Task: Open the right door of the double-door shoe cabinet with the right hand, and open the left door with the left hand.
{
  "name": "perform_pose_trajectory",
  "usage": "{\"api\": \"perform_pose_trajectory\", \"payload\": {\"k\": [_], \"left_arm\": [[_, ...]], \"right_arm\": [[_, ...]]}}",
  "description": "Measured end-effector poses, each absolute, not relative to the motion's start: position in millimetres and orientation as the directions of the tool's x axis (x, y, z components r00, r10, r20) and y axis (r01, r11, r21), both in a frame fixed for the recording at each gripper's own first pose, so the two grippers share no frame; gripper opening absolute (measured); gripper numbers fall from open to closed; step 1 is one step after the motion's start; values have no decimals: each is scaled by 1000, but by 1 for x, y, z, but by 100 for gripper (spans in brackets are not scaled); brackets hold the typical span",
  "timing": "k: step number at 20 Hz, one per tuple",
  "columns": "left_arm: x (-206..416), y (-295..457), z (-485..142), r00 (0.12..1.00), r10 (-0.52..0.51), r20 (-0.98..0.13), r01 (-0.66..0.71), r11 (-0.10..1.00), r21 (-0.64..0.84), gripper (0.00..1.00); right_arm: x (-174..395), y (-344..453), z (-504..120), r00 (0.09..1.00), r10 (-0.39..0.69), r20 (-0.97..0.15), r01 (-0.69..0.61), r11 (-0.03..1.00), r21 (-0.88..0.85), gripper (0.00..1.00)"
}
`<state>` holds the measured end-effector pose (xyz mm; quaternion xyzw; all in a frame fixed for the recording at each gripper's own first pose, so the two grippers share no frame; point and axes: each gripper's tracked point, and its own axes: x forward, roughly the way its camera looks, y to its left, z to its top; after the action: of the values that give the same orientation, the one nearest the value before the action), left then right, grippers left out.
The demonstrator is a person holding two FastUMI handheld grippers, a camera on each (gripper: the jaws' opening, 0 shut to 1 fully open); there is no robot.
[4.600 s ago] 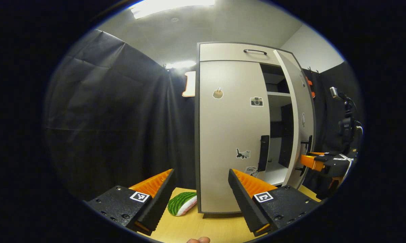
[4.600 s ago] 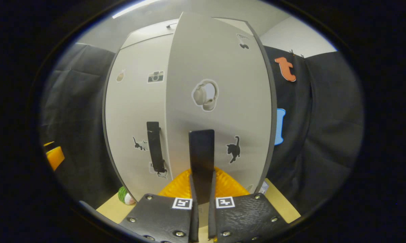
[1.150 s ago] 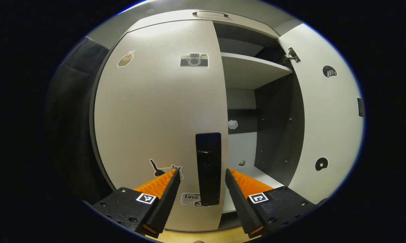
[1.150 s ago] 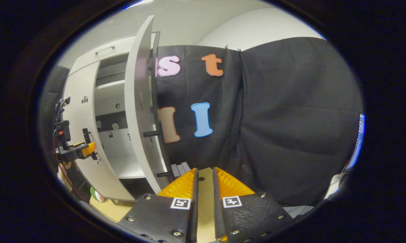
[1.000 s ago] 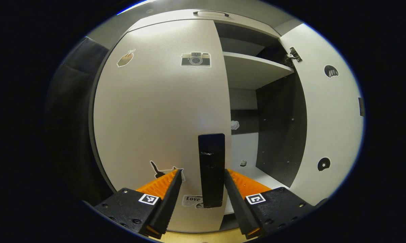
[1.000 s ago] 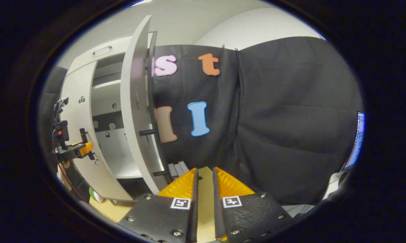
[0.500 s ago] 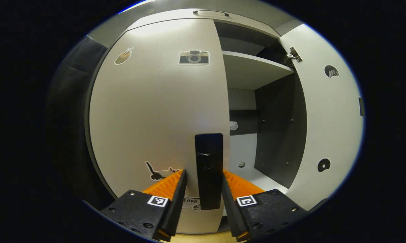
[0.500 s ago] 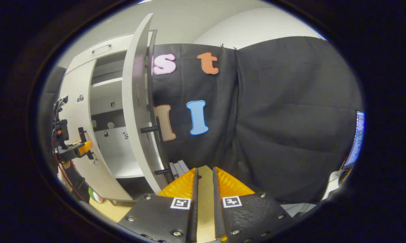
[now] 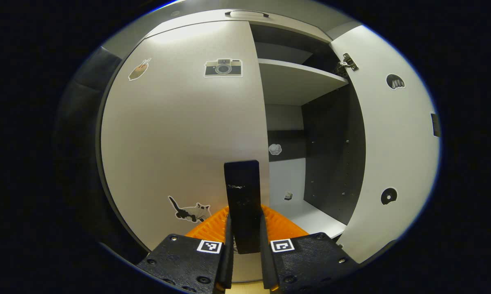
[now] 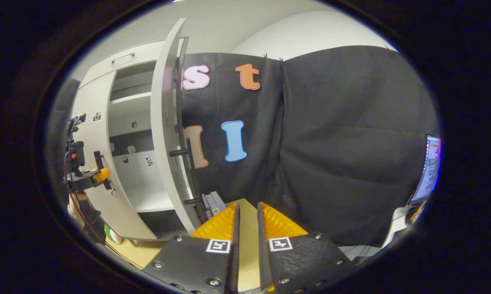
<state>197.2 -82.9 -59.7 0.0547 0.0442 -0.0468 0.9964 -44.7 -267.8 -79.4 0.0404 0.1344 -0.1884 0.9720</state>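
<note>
The pale shoe cabinet's left door (image 9: 180, 134), with stickers on it, looks closed. My left gripper (image 9: 245, 222) is shut on that door's black vertical handle (image 9: 242, 192), one finger pressing on each side. The right door (image 9: 392, 155) stands swung wide open, baring a shelf (image 9: 298, 81) and the dark inside. In the right gripper view the right door (image 10: 167, 134) is seen edge-on, its handle (image 10: 188, 163) free. My right gripper (image 10: 247, 214) is well back from it, fingers nearly together with nothing between them. The left gripper (image 10: 92, 175) shows there at the left door (image 10: 94, 155).
The cabinet stands on a wooden table (image 10: 245, 261). A green, watermelon-patterned thing (image 10: 112, 236) lies by the cabinet's foot. Flat grey items (image 10: 210, 202) lie behind the open door. A lit screen (image 10: 431, 167) is at the far right.
My left gripper's fingers have drawn together from wide open and shut on the left door's handle. The right gripper has stayed back from the open right door, turning slightly.
</note>
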Motion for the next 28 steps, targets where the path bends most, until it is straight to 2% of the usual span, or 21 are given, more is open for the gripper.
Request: {"api": "perform_pose_trajectory", "payload": {"k": [10, 15, 28], "left_arm": [[163, -78, -59, 985, -124, -117, 133, 988, 79, 21], [133, -69, -56, 985, -123, -123, 134, 988, 80, 22], [76, -41, -52, 987, -92, -132, 102, 993, 66, 21]], "right_arm": [[-51, -265, -83, 900, -327, -289, 355, 933, 51, 20], [-60, -246, -80, 914, -283, -292, 312, 948, 59, 20], [-31, -211, -80, 939, -171, -299, 193, 980, 47, 20]]}}
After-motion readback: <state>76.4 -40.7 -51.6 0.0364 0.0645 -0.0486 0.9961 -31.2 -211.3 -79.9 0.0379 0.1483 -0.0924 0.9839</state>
